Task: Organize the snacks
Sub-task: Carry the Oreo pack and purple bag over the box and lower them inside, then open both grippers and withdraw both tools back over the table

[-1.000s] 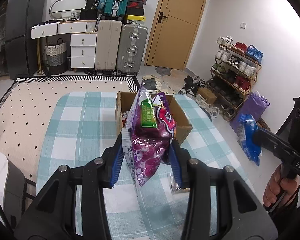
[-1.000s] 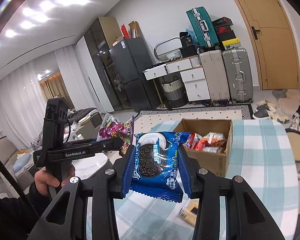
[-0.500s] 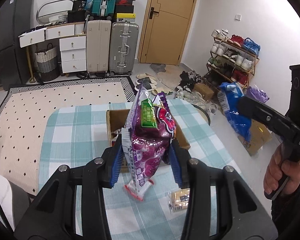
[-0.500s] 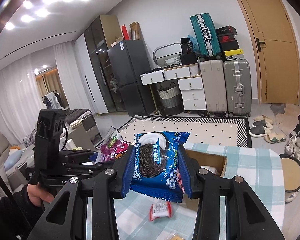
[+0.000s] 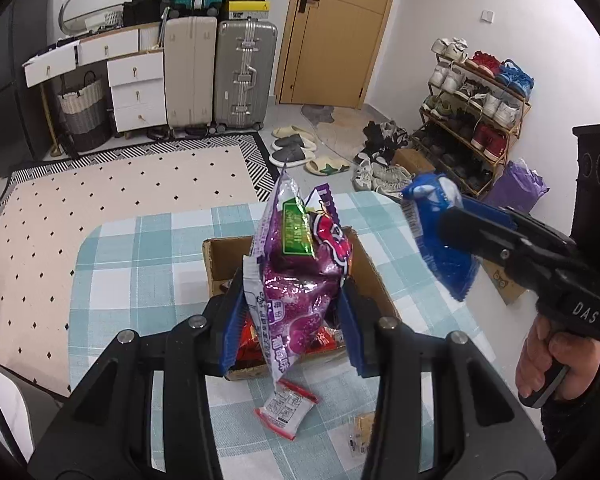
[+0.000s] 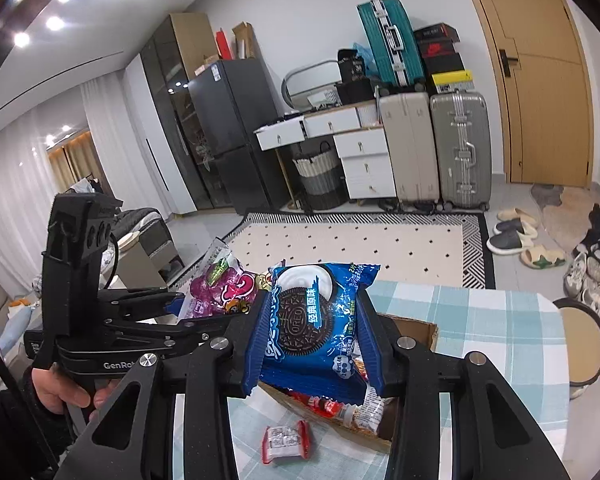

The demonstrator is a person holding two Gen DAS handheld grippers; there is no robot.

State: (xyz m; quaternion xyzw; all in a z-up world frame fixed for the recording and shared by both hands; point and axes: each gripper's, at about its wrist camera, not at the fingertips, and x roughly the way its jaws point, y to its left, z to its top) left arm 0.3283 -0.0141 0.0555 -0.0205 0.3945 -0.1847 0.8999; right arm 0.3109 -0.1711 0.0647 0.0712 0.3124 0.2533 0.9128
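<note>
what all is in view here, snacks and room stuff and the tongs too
purple snack bag: 1, purple, clamped in the left tongs above the box
blue cookie pack: 1, blue, clamped in the right tongs above the box
cardboard box: 1, brown, open on the table, snacks inside
small red-and-white packet: 1, on the cloth in front of the box
table: 1, teal-and-white check cloth
suitcases: 3, beige and silver standing, teal stacked above, against the far wall
door: 1, tan, shut
shoe rack: 1, by the right wall, full of shoes
rug: 1, cream with black dots
left tongs: 1, black with blue pads, shut on the purple bag
right tongs: 1, black with blue pads, shut on the cookie pack
</note>
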